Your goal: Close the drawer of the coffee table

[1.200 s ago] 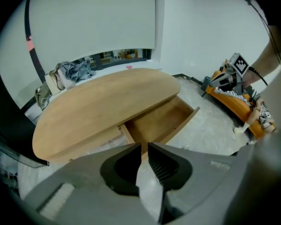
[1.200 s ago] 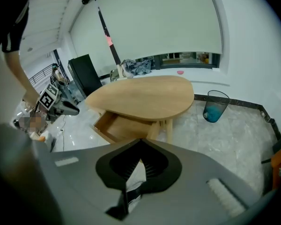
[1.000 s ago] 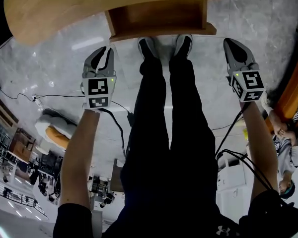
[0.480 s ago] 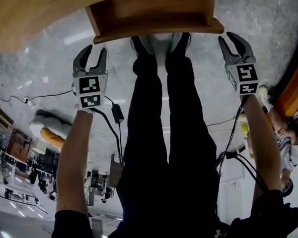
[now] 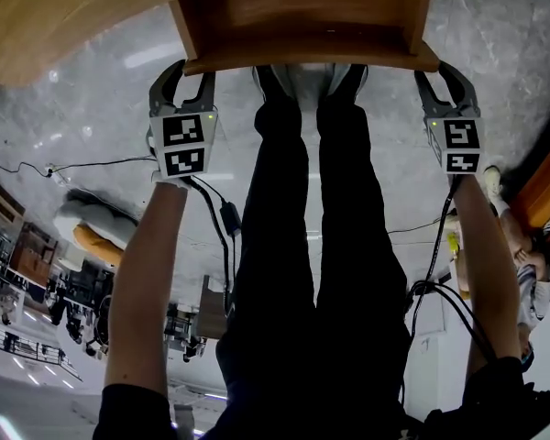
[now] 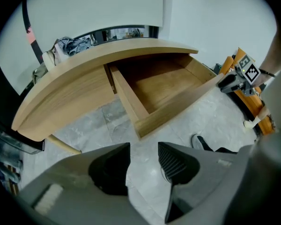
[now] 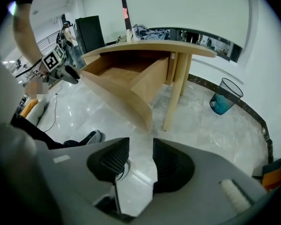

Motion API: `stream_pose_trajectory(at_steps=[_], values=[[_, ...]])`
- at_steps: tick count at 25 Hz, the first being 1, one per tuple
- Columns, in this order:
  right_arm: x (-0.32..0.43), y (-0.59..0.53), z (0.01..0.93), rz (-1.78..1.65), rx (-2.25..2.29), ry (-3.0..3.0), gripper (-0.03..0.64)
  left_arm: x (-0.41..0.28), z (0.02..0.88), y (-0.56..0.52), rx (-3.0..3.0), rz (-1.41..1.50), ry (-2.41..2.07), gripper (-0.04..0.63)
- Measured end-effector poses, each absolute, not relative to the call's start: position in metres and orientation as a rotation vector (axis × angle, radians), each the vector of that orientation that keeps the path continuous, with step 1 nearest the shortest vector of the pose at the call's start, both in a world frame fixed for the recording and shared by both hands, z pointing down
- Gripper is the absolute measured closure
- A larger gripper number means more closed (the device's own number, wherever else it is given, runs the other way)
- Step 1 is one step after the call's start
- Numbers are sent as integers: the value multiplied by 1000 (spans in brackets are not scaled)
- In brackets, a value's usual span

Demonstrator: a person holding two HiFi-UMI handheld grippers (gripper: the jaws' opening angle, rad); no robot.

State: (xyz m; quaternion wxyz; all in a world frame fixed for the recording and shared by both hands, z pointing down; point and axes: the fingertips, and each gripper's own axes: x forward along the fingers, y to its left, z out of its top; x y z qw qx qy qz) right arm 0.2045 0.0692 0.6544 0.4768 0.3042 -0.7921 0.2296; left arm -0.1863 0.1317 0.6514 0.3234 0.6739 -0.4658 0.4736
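The wooden coffee table (image 5: 64, 16) has its drawer (image 5: 302, 26) pulled out, with nothing inside it that I can see; its front panel (image 5: 312, 60) faces me. My left gripper (image 5: 181, 73) hangs just outside the panel's left end, and my right gripper (image 5: 446, 79) just outside its right end. Both sets of jaws are opening with nothing between them. In the left gripper view the left gripper (image 6: 144, 146) points down at the floor before the drawer (image 6: 164, 86). In the right gripper view the right gripper (image 7: 140, 142) sits below the drawer's corner (image 7: 145, 118).
My legs and shoes (image 5: 302, 85) stand under the drawer front. A black cable (image 5: 222, 218) trails on the marble floor. A teal waste bin (image 7: 223, 97) stands beyond the table leg (image 7: 175, 97). An orange seat (image 5: 541, 177) with a person on it is at the right.
Both grippers have moved up the head view to the ends of the drawer front. Their jaws have spread from nearly shut to wide apart.
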Motion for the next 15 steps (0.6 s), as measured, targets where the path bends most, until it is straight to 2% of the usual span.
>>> stream_pose_trajectory(at_steps=[8, 15], values=[[197, 56, 648, 587, 777, -1969, 466, -185, 652, 129, 1746, 1206, -1215, 416], [193, 50, 644, 639, 813, -1981, 505, -178, 644, 124, 1737, 1143, -1248, 438]])
